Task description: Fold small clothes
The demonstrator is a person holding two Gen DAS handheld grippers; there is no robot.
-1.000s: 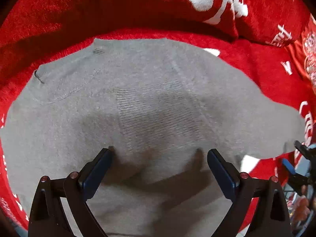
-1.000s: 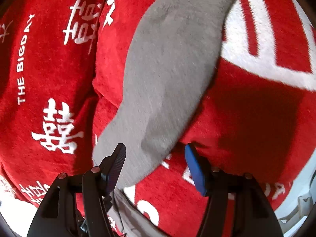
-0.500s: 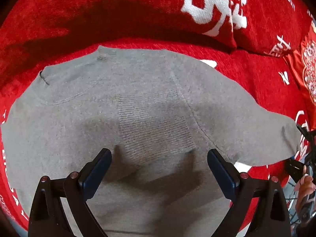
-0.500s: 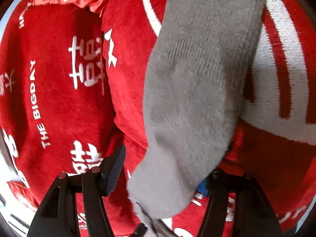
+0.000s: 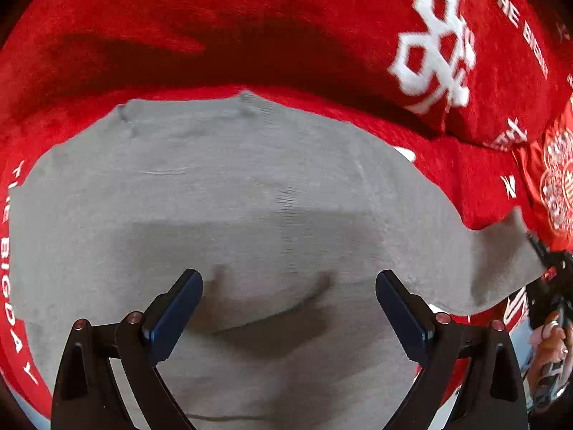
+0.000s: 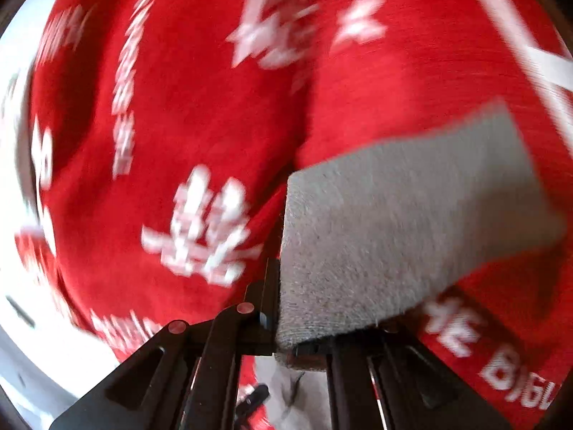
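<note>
Only right hand-held gripper point(image 6: 286, 337) pinches sweater sleeve point(image 6: 404, 222); left hand-held gripper point(image 5: 288, 308) gapes.

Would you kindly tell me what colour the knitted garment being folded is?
Plain grey, no pattern; the garment shows best in the left wrist view, spread on the red cover.

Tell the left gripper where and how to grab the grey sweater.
Grip the grey sweater at its left side edge, coming in from the left: it lies flat on the red blanket, so only an edge offers a lip. The left gripper hovers open mid-body.
</note>
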